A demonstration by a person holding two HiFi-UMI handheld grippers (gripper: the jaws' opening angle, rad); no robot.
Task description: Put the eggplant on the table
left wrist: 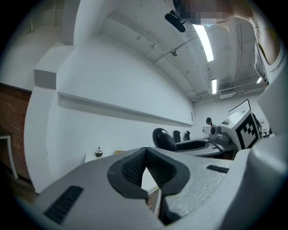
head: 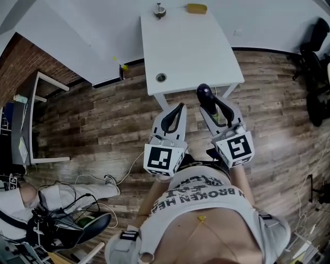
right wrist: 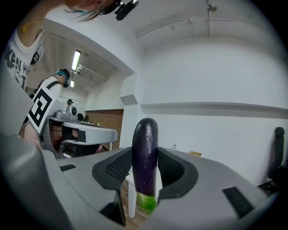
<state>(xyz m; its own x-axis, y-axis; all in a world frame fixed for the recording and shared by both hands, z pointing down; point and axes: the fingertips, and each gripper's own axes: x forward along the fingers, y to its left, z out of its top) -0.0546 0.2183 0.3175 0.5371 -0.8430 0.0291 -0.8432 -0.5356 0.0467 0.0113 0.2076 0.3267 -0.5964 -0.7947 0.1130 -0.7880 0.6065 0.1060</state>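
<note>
A dark purple eggplant (right wrist: 145, 152) stands upright between the pads of my right gripper (right wrist: 145, 168), green stem end down; the jaws are shut on it. In the head view the eggplant (head: 204, 94) and right gripper (head: 209, 104) hang over the wood floor just short of the near edge of the white table (head: 185, 46). My left gripper (head: 177, 109) is beside it on the left, also short of the table. Its fingertips meet with nothing between them (left wrist: 145, 155). The left gripper view shows the eggplant (left wrist: 163, 138) to its right and the table (left wrist: 92, 158) ahead.
On the table are a small dark object (head: 159, 9) and a yellow thing (head: 196, 8) at the far edge, and a round hole (head: 161, 77) near the front. Black chairs (head: 315, 67) stand at the right, a metal-frame desk (head: 36, 118) at the left, and cables (head: 98, 180) lie on the floor.
</note>
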